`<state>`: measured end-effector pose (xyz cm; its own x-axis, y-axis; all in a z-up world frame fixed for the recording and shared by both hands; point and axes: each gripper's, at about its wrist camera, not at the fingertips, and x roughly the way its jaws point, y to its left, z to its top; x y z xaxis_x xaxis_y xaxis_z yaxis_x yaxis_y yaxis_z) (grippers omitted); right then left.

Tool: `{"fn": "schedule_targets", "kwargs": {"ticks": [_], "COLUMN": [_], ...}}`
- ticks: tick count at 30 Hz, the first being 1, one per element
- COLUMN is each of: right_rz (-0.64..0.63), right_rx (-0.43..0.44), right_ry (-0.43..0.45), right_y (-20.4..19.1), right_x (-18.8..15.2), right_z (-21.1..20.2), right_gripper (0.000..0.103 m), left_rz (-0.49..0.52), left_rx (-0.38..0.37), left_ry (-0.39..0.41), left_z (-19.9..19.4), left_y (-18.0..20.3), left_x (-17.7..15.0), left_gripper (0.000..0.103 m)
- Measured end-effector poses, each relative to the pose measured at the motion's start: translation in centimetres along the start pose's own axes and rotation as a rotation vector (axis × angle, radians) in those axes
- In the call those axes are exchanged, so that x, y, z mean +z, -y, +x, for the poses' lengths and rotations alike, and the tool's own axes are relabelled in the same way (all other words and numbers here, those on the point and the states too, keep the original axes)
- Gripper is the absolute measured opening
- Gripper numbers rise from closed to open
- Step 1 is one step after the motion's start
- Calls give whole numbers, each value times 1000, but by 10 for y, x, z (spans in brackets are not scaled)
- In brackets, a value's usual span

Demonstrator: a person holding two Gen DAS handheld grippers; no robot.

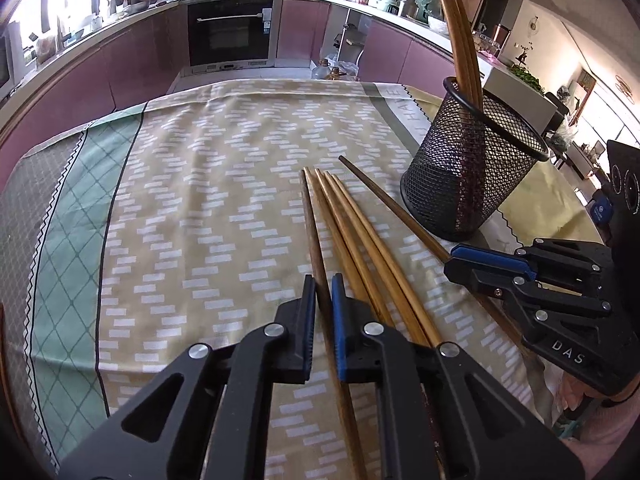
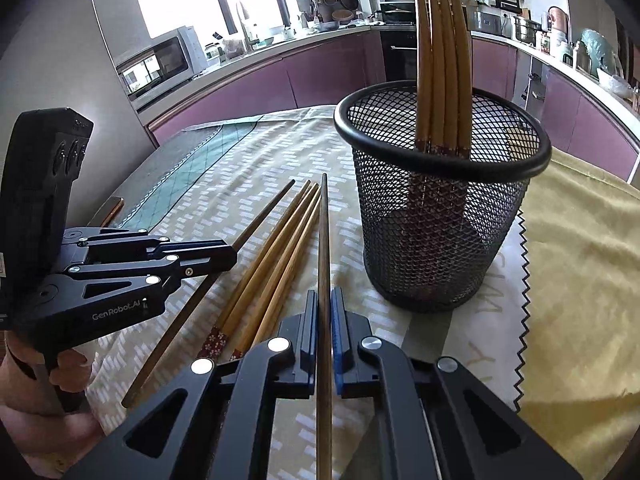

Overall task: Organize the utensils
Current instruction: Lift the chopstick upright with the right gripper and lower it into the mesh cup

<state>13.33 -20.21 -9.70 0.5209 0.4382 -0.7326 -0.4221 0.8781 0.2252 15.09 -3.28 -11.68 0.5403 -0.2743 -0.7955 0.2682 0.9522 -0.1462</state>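
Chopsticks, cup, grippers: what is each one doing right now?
Left gripper: shut on a dark chopstick.
Right gripper: shut on another dark chopstick.
Light chopsticks: lying loose on the cloth.
Mesh cup: upright, chopsticks standing inside.

Left gripper [image 1: 323, 280], right gripper [image 2: 324, 296] — black bodies, blue-lined jaws, silver rivets, white "GenRobot.AI" and "DAS" lettering.

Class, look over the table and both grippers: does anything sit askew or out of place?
Yes. Five chopsticks lie on the tablecloth instead of standing in the mesh holder. The two dark chopsticks are split by three light chopsticks; the left gripper and right gripper each clamp one.
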Motion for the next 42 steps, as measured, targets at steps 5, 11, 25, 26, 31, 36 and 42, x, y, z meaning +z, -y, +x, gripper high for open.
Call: {"fn": "schedule_targets", "kwargs": {"ticks": [5, 11, 25, 26, 31, 36, 42], "right_rz": [1, 16, 38, 39, 54, 56, 54], "right_rx": [34, 103, 190, 188, 184, 171, 148], "right_ry": [18, 37, 134, 144, 193, 250, 318], "right_y": [2, 3, 9, 10, 21, 30, 41], "right_x": [-1, 0, 11, 12, 14, 20, 31], "right_z": [-14, -27, -60, -63, -79, -97, -116], "right_gripper": [6, 6, 6, 6, 6, 6, 6], "left_rz": [-1, -3, 22, 24, 29, 36, 38], "left_rx": [-20, -67, -184, -191, -229, -258, -292], "left_ry": [24, 58, 162, 169, 203, 256, 316], "left_z": [-16, -39, -100, -103, -123, -143, -164], "left_y": [-1, 0, 13, 13, 16, 17, 22], "left_x": [-1, -1, 8, 9, 13, 21, 38], "left_gripper": [8, 8, 8, 8, 8, 8, 8]}}
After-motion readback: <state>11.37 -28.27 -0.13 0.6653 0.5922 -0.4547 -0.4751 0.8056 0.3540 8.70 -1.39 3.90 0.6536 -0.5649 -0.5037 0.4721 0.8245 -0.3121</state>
